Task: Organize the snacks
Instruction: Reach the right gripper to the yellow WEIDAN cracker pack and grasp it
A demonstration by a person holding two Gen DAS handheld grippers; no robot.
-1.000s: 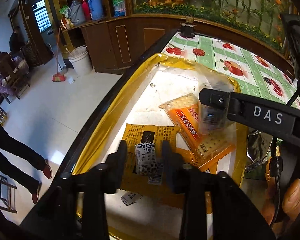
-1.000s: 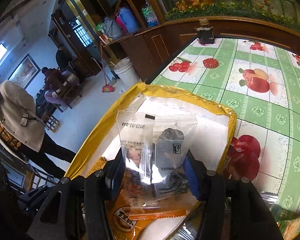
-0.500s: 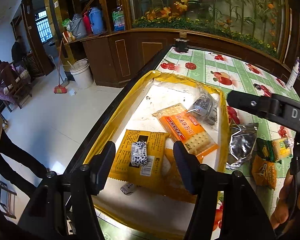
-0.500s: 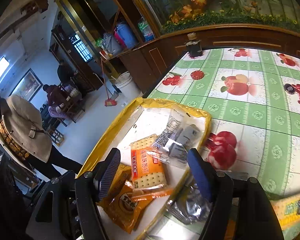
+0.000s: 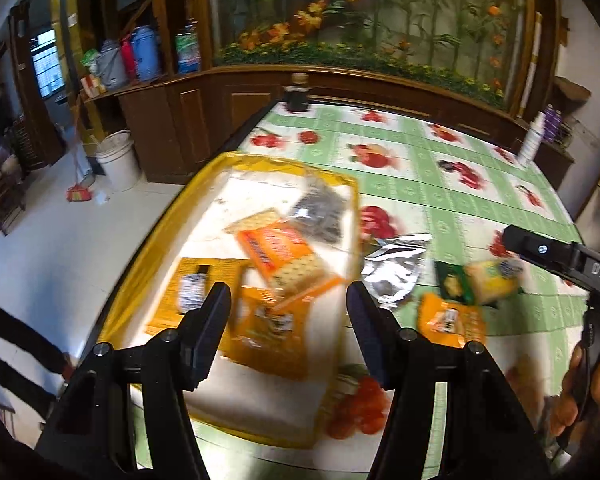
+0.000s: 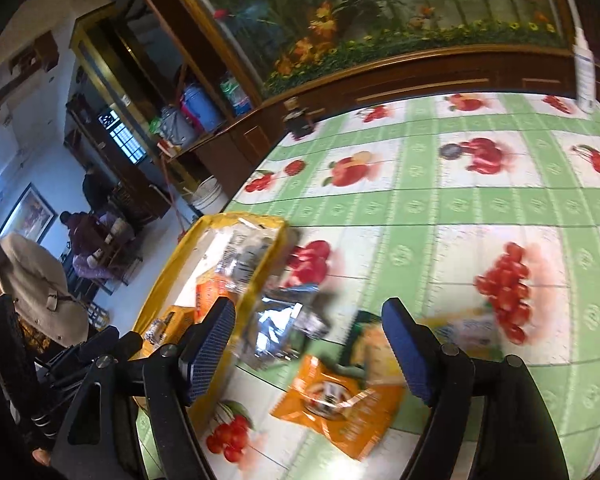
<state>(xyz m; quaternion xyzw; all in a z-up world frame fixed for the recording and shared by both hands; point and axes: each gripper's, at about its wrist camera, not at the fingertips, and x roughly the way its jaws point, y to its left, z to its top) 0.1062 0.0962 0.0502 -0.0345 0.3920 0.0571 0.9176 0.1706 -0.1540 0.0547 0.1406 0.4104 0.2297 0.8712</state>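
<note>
A yellow-rimmed tray (image 5: 148,264) with a white floor lies at the table's left edge. It holds an orange cracker packet (image 5: 284,256), a clear packet with dark contents (image 5: 320,212), flat orange packets (image 5: 268,324) and a small black-and-white candy (image 5: 192,296). My left gripper (image 5: 290,312) hangs open above the tray with nothing between its fingers. My right gripper (image 6: 310,336) is over the tablecloth to the right of the tray (image 6: 172,264). Its jaws are opening and hold nothing. Below it lie an orange packet (image 6: 340,396), a green-and-yellow packet (image 6: 370,346) and a silver foil packet (image 6: 284,328).
The table has a green fruit-print cloth (image 5: 440,184). A dark bottle (image 5: 296,98) stands at its far edge and a white bottle (image 5: 532,144) at the far right. Left of the tray the table ends above the floor, where a white bucket (image 5: 116,160) and people (image 6: 40,292) are.
The left gripper let go of the small candy, opened and drew back and up. The right gripper released the clear packet into the tray and swung right over the loose packets.
</note>
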